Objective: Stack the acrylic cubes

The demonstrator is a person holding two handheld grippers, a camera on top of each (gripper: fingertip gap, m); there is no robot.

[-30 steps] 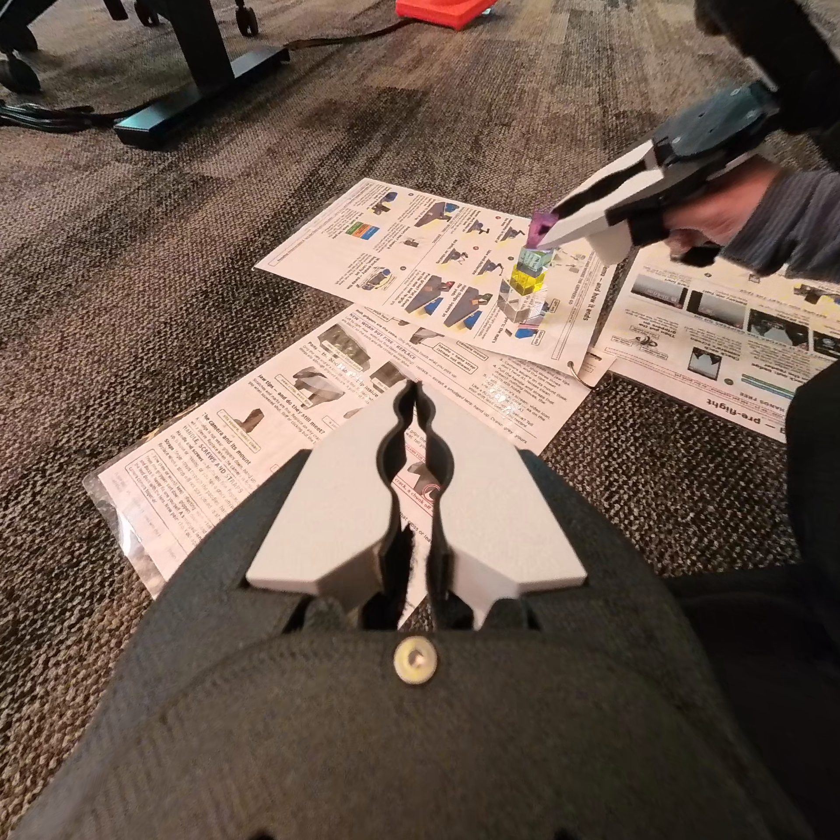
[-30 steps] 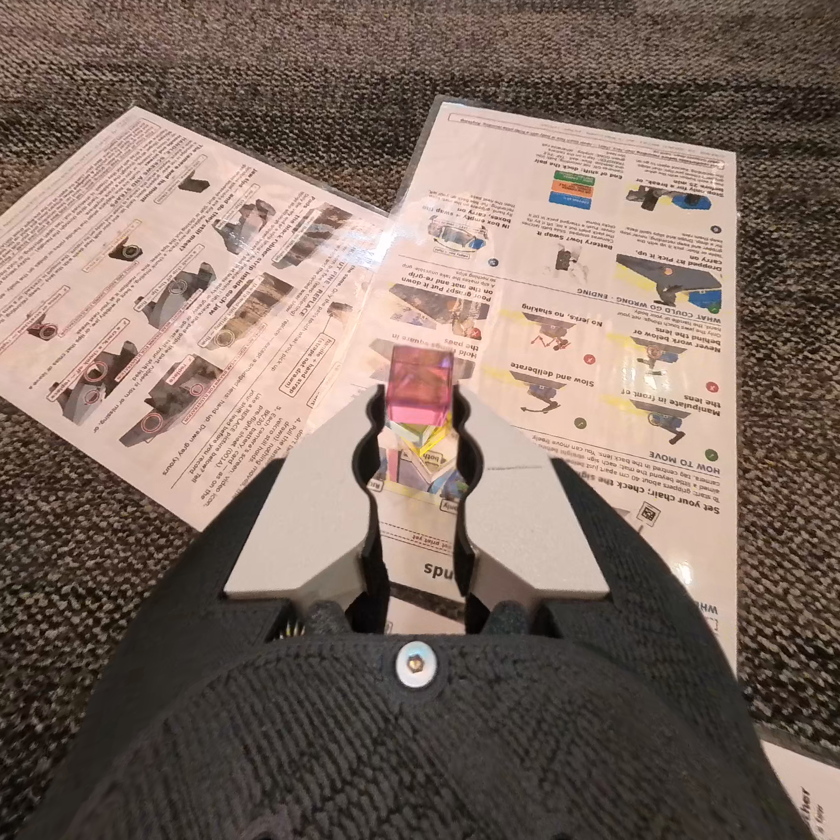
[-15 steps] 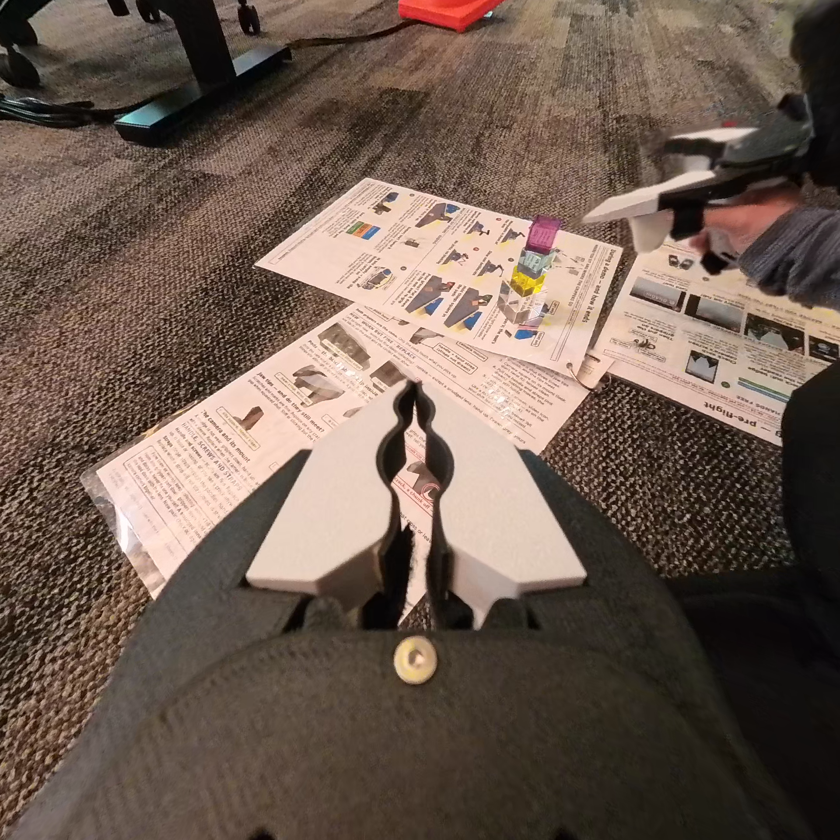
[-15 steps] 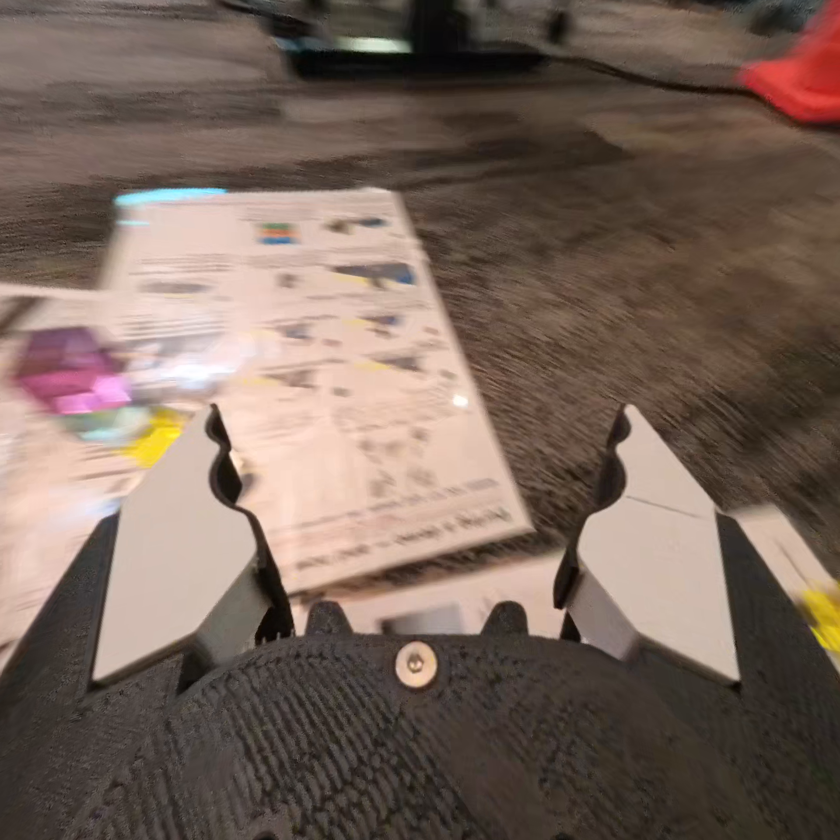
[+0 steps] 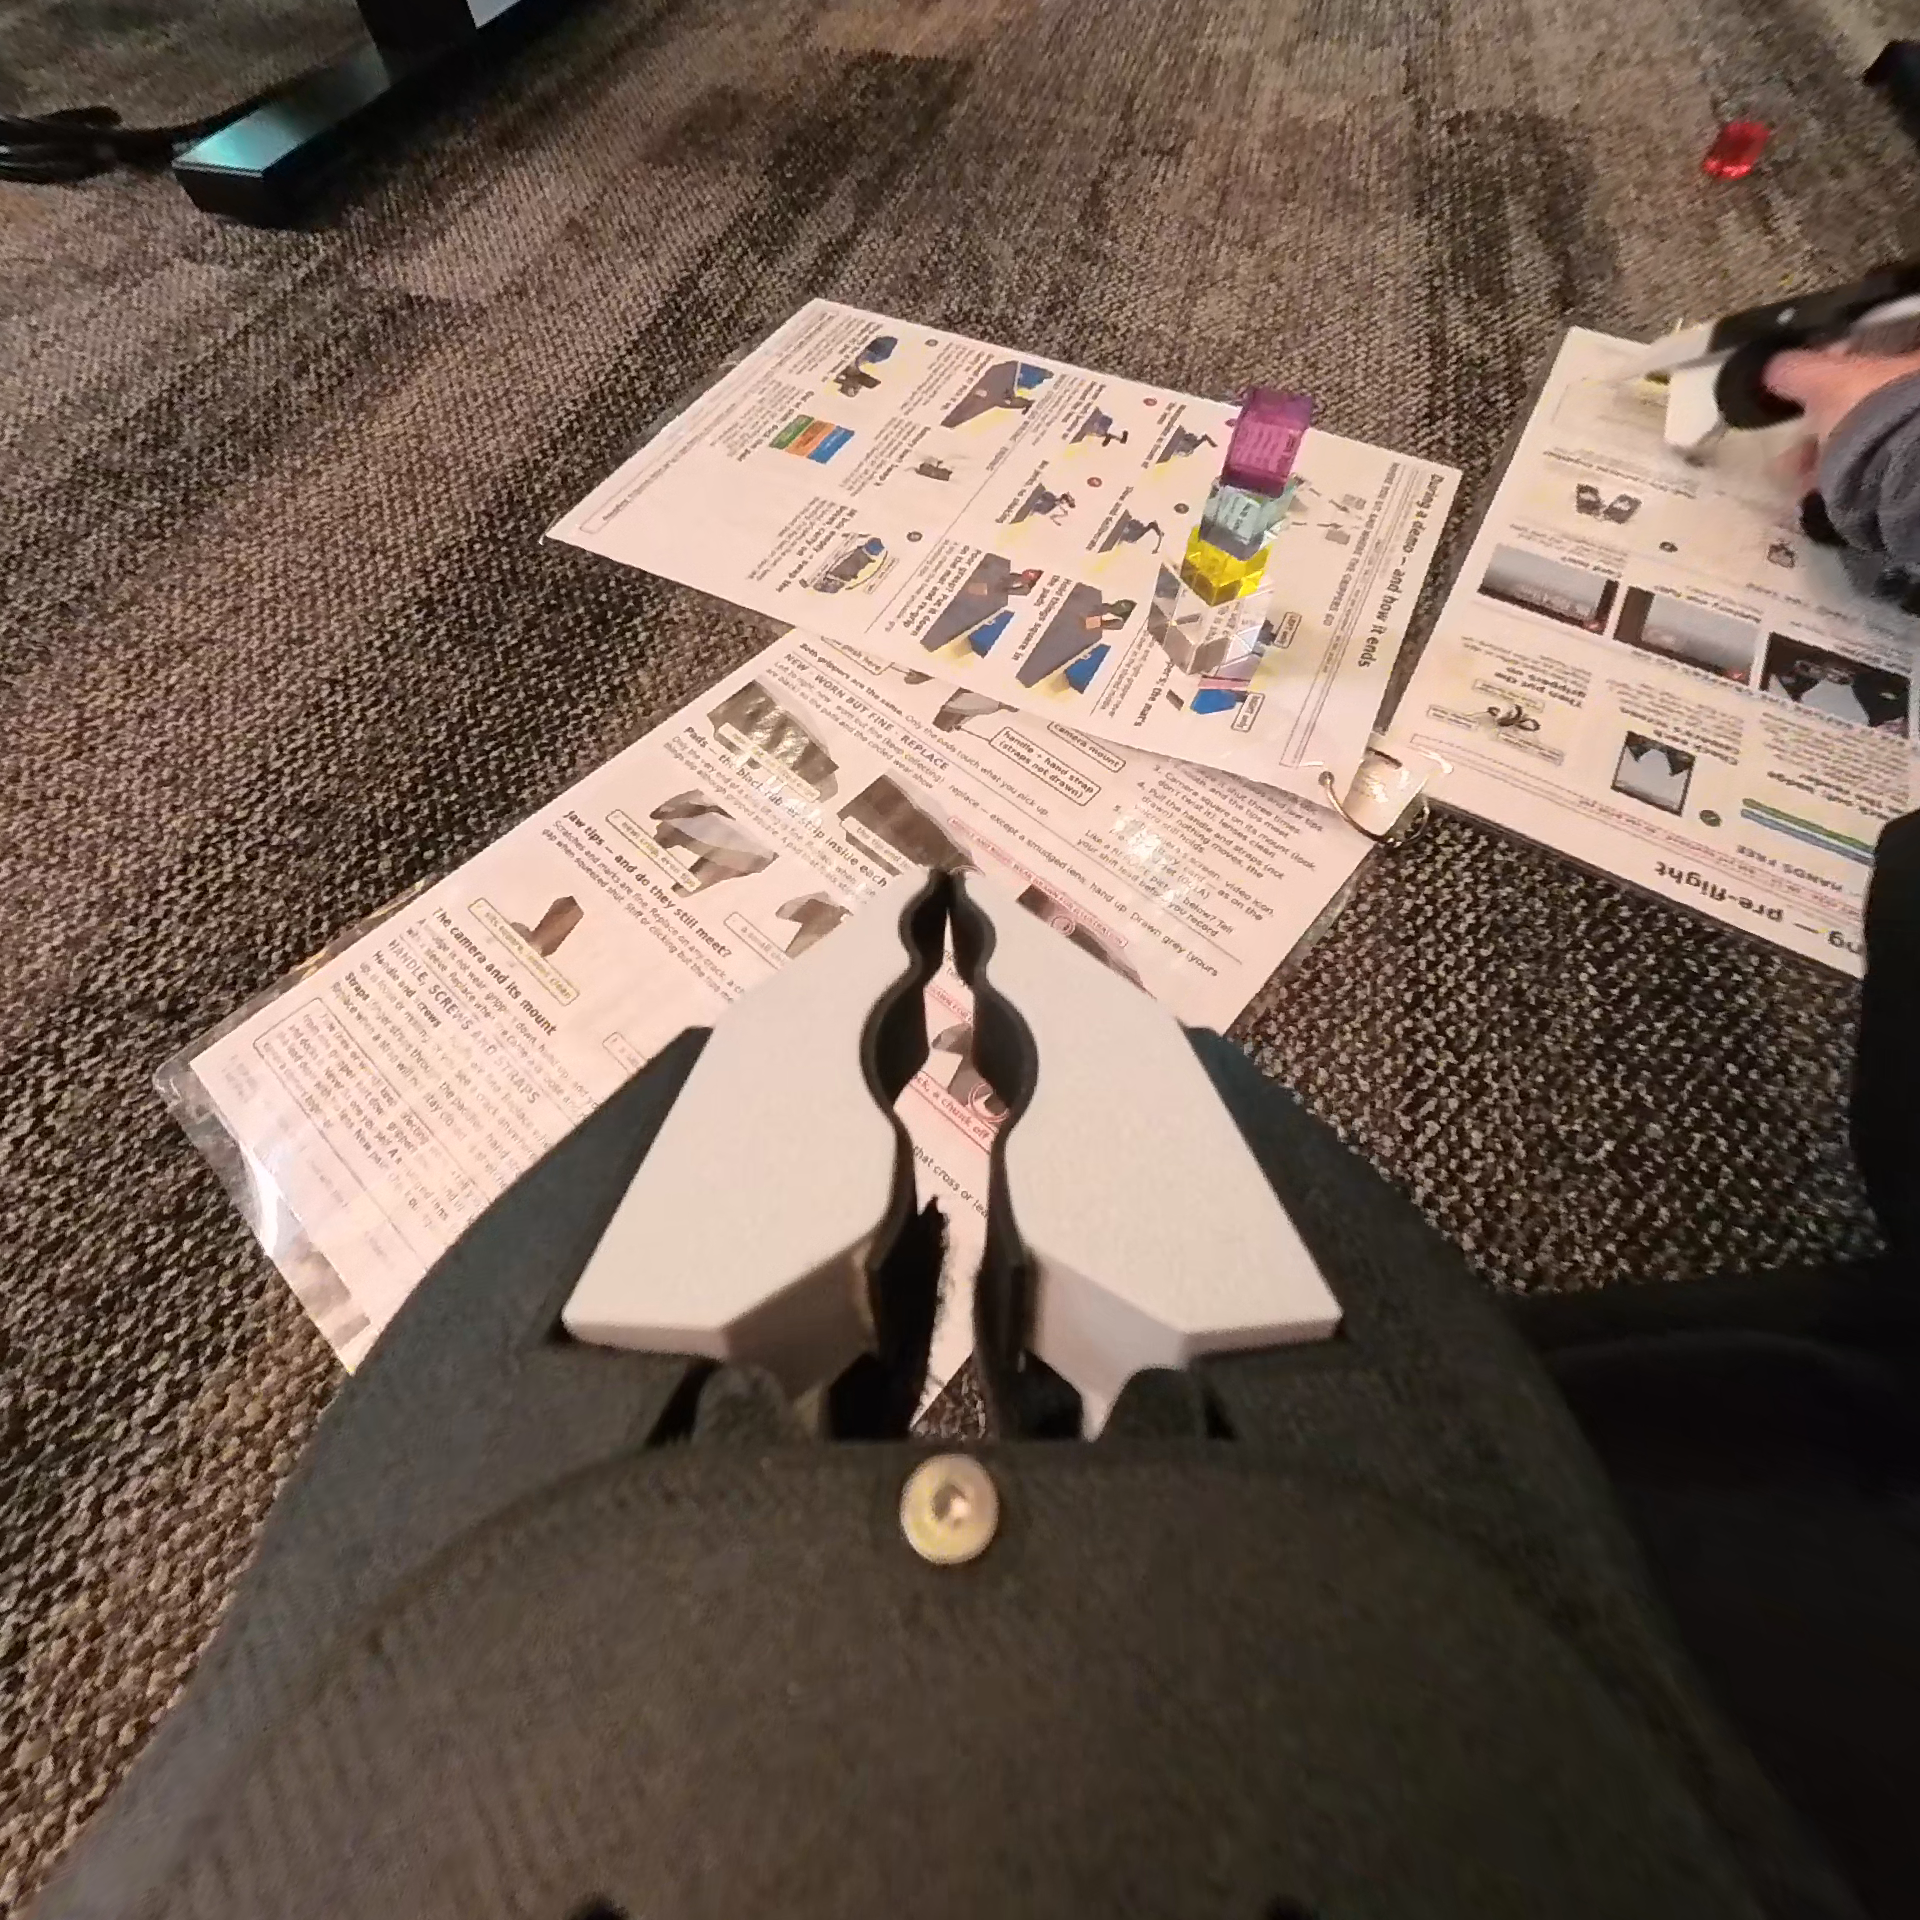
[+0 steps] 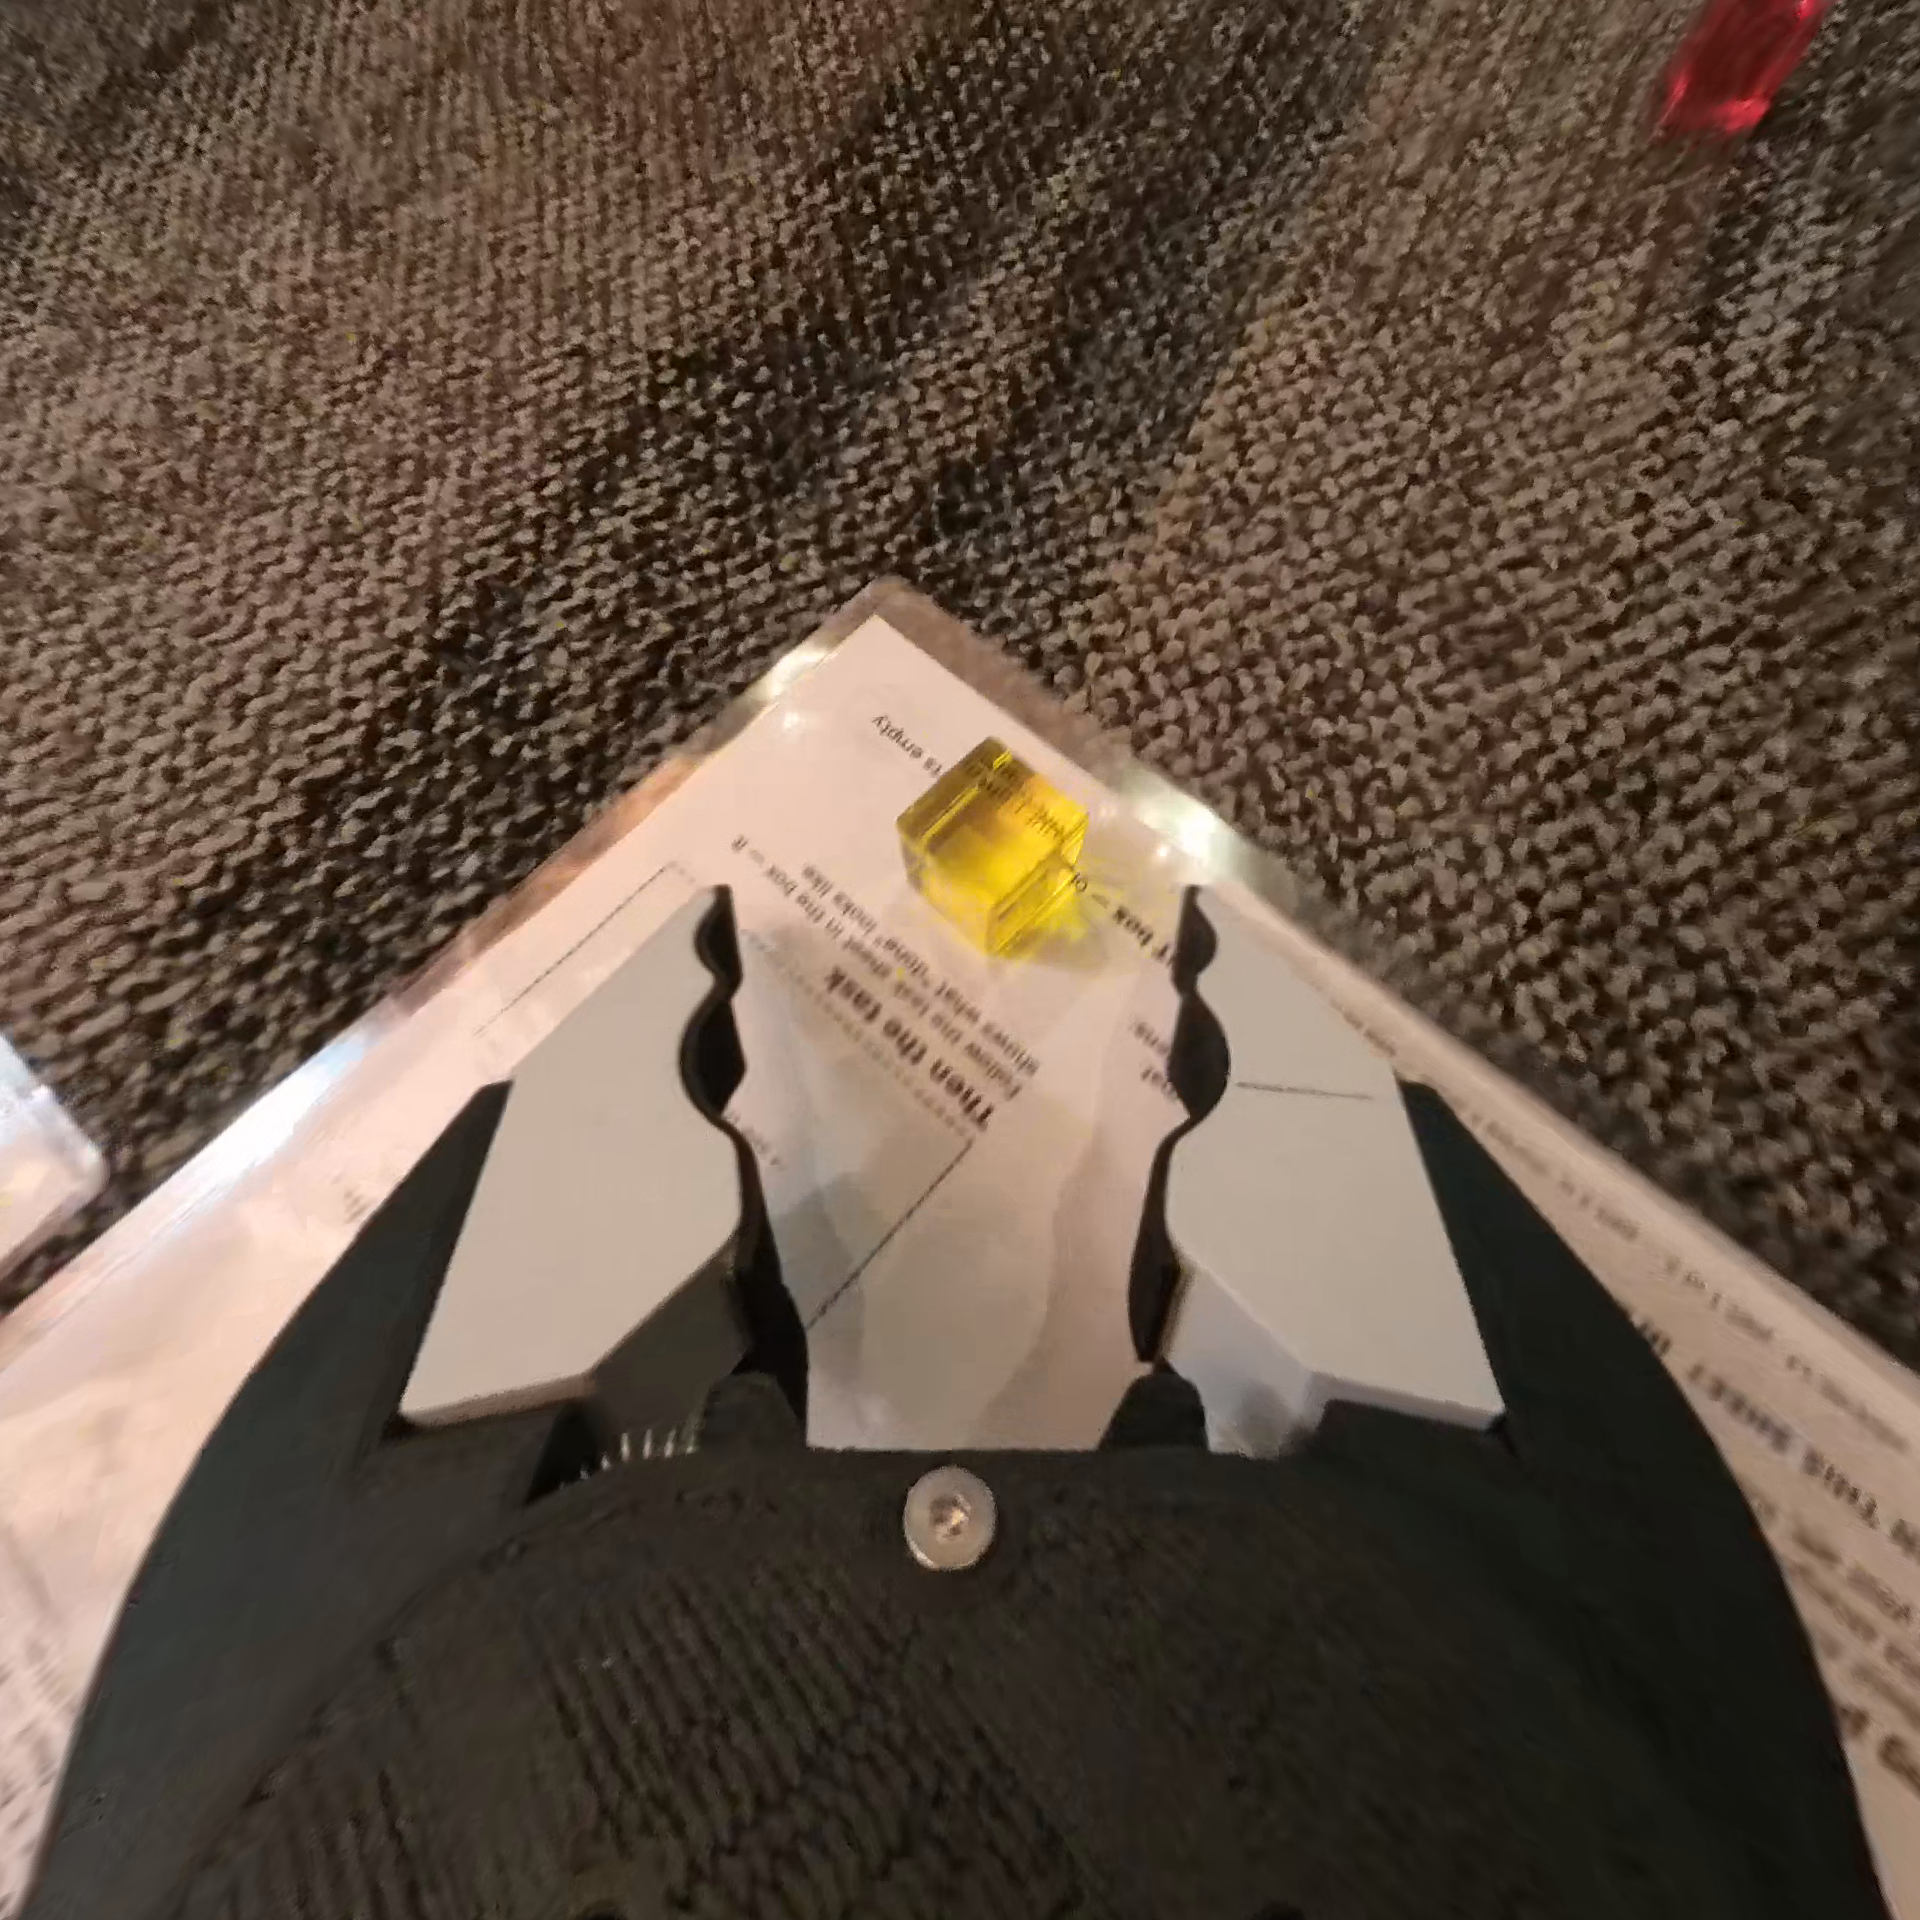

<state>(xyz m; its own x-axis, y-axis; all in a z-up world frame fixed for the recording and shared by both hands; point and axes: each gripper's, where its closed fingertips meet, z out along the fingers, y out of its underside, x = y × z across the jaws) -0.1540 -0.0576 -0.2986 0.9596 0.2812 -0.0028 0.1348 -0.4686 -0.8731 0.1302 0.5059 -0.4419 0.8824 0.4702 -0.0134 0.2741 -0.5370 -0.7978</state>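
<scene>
1. A stack of see-through cubes (image 5: 1242, 551) stood on a laminated instruction sheet (image 5: 935, 499) on the carpet floor (image 5: 312, 520): a clear cube at the bottom, a yellow one on it, a pale blue-green one next, and a purple cube (image 5: 1270, 442) on top. The stack stood upright and nothing touched it.

2. To the right of the stack, a loose yellow cube (image 6: 992, 844) lay near the corner of a second laminated sheet (image 6: 582, 1039). The right gripper (image 6: 956, 914) hovered over it with its jaws spread wide and nothing between them; the cube sat just ahead of the fingertips, touching neither.

3. Judging only from how things lay, 4 cubes were stacked and the loose yellow one was not yet held.

4. A red cube (image 6: 1730, 62) lay on bare carpet farther from the stack, beyond the second sheet.

5. The left gripper (image 5: 948, 883) hung nearer the camera than the stack, over a third laminated sheet (image 5: 520, 987), its fingertips pressed together on nothing.

6. A metal ring with a small white tag (image 5: 1377, 795) lay just right of the stack's sheet.

7. A dark furniture base (image 5: 281, 156) with cables stood well to the left of the stack. Nothing lay between the right gripper and the yellow cube.
</scene>
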